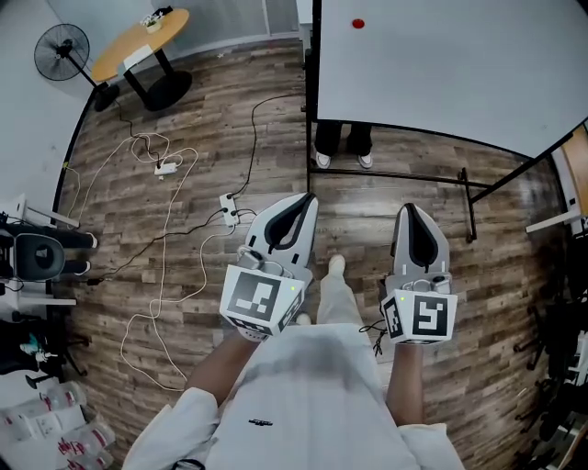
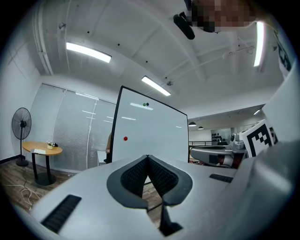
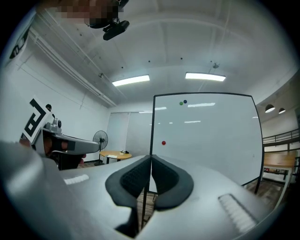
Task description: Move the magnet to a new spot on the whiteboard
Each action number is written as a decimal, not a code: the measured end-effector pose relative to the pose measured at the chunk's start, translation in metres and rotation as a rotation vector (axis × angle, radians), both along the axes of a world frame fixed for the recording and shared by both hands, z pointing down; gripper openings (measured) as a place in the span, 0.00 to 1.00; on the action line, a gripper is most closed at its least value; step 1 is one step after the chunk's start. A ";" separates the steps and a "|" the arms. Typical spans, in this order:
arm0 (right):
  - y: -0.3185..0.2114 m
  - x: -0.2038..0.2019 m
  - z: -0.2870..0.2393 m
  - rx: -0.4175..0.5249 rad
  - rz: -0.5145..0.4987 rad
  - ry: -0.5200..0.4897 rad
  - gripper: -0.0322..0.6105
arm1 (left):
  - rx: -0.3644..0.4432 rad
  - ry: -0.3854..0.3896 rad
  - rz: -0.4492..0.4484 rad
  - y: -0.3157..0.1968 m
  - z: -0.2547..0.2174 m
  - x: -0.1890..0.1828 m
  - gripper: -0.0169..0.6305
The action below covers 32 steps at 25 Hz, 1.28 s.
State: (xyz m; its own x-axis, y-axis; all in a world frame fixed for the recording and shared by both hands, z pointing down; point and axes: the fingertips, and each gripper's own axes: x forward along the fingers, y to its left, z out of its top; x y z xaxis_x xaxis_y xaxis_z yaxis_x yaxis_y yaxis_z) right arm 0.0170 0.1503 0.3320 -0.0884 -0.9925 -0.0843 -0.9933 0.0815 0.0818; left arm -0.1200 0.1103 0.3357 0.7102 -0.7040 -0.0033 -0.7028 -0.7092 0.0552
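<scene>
A small red magnet (image 1: 357, 23) sticks on the white whiteboard (image 1: 459, 64), which stands ahead of me on a black frame. In the left gripper view the red magnet (image 2: 125, 138) sits at the board's left part; the right gripper view has the red magnet (image 3: 163, 143) left of centre too. My left gripper (image 1: 300, 204) and right gripper (image 1: 410, 213) hover side by side over the floor, well short of the board. Both are shut with nothing between the pads. The jaw tips meet in the left gripper view (image 2: 148, 157) and the right gripper view (image 3: 151, 157).
A green magnet (image 3: 181, 103) and a dark one (image 3: 185, 101) sit near the board's top edge. Someone's shoes (image 1: 342, 156) show behind the board. Cables and a power strip (image 1: 165, 168) lie on the wooden floor at left, near a round table (image 1: 138, 41) and a fan (image 1: 62, 50).
</scene>
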 end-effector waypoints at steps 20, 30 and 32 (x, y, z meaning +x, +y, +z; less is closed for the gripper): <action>-0.253 0.085 -0.020 0.043 -0.139 -0.054 0.05 | 0.018 -0.074 -0.093 -0.224 -0.021 0.097 0.04; -0.301 0.071 -0.029 0.023 -0.094 -0.040 0.05 | -0.006 -0.025 -0.056 -0.284 -0.027 0.084 0.04; -0.306 0.069 -0.034 0.034 -0.082 -0.032 0.05 | 0.008 -0.017 -0.041 -0.290 -0.032 0.084 0.04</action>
